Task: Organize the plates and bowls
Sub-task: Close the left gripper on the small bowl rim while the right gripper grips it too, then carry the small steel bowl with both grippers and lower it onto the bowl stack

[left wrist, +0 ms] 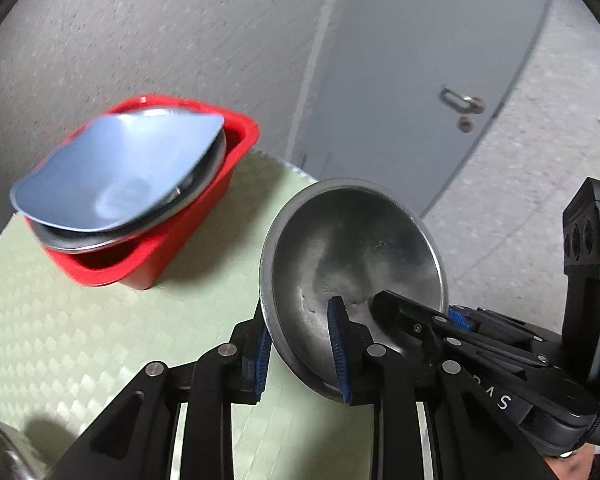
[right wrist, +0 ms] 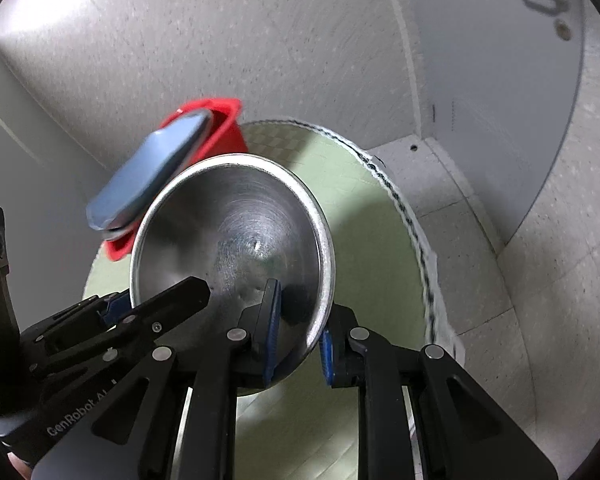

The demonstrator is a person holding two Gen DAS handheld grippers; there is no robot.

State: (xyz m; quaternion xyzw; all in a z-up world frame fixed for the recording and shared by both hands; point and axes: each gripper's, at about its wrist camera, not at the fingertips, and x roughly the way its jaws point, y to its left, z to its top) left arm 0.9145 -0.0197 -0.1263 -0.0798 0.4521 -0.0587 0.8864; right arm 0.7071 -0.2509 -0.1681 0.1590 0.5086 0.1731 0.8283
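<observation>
A shiny metal bowl (left wrist: 352, 256) is held up over a round table with a pale green checked cloth (left wrist: 100, 320). Two grippers hold it at the same time. The left gripper (left wrist: 300, 354) is closed on the bowl's rim at about 7 o'clock of the bowl, with one blue pad (left wrist: 337, 344) inside the bowl and the other pad under the rim. The right gripper (right wrist: 299, 338) is closed on the rim too, at about 5 o'clock of the bowl in its own view, one blue pad inside and one outside. The bowl is tipped, so its open side faces the cameras.

A red tub (left wrist: 148, 256) sits on the cloth at about 10 o'clock from the bowl. A blue plate (left wrist: 116, 176) lies tilted on top of it, with a grey metal plate (left wrist: 204, 184) just under the blue one. Both plates stick out past the tub's edge.

The left view shows the inside of the red tub and the stacked plates from above. It also shows a grey door (left wrist: 412, 80) with a metal handle (left wrist: 460, 100) at 1 o'clock. The right view shows the plates only from the side, half hidden behind the bowl. It alone shows the cloth's dark stitched edge (right wrist: 400, 200) hanging at 3 o'clock and the speckled floor (right wrist: 540, 280).

In the right view the left gripper's body reads "GenRobot.AI" (right wrist: 82, 416). In the left view the right gripper's body shows a few white letters (left wrist: 496, 396), too few to read as a word.
</observation>
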